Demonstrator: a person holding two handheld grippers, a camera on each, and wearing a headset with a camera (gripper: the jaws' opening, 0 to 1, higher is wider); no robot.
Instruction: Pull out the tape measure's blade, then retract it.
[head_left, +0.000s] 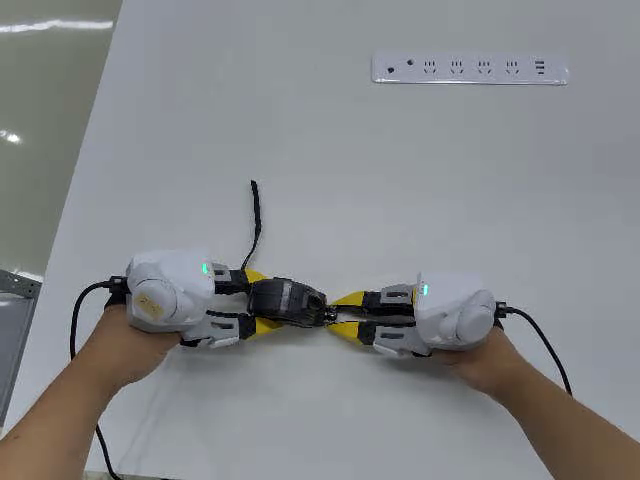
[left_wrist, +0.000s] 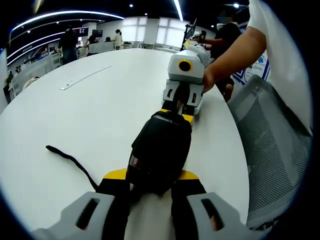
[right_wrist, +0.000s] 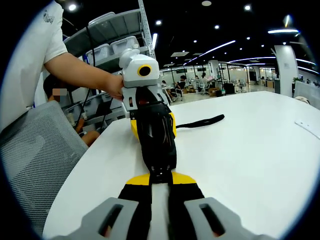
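Note:
A black tape measure (head_left: 287, 301) lies on the white table (head_left: 330, 170), and my left gripper (head_left: 260, 300) is shut on its case. Seen from the left gripper view, the case (left_wrist: 160, 150) sits between the yellow-tipped jaws of that gripper (left_wrist: 152, 177). Its black wrist strap (head_left: 255, 215) trails away across the table. My right gripper (head_left: 342, 316) faces it from the right, its jaws closed on the blade's end hook at the case mouth. In the right gripper view the hook (right_wrist: 160, 174) is pinched by this gripper (right_wrist: 160, 179). No length of blade is drawn out.
A white power strip (head_left: 468, 69) lies at the far side of the table. The table's left edge (head_left: 75, 190) drops to the floor. A grey mesh chair (left_wrist: 270, 150) stands close behind the near edge. Cables run back from both grippers.

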